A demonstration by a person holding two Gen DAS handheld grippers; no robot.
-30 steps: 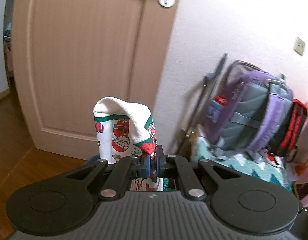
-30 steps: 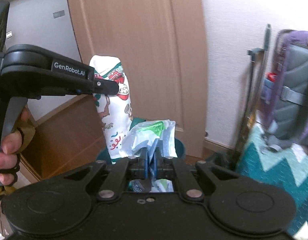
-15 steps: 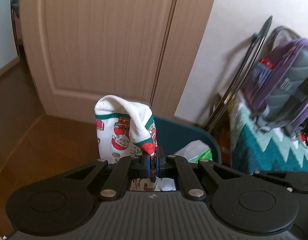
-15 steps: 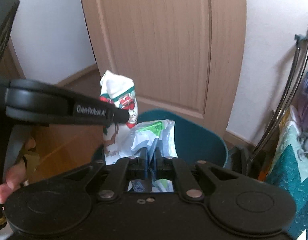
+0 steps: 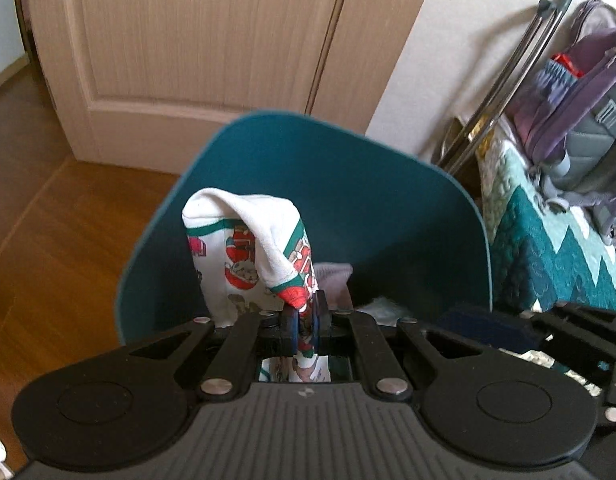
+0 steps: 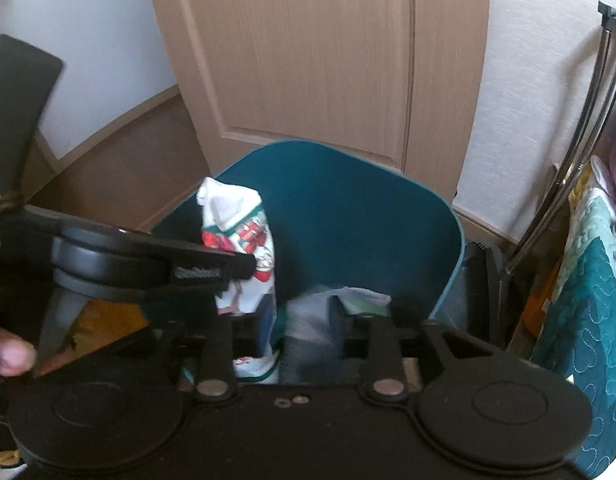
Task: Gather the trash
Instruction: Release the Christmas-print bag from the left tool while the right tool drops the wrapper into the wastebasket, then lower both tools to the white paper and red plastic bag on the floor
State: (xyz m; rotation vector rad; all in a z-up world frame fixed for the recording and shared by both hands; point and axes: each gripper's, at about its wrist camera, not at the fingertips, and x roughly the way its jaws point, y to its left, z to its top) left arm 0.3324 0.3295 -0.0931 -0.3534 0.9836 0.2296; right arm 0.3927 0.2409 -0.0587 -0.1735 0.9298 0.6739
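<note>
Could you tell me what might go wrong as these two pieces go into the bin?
1. The left gripper pinches only a corner of the Santa-print bag; it may snag on release.
2. The open right gripper has the crumpled wrapper right at its fingers; they could catch it inside the teal bin.

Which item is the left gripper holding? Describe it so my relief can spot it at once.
Find the brown door, then the teal bin on the floor before it. Over the bin's opening, the left gripper pinches a white sock. Its green band and red Santa prints set it apart from the plain pale wrappers down inside the bin.
</note>
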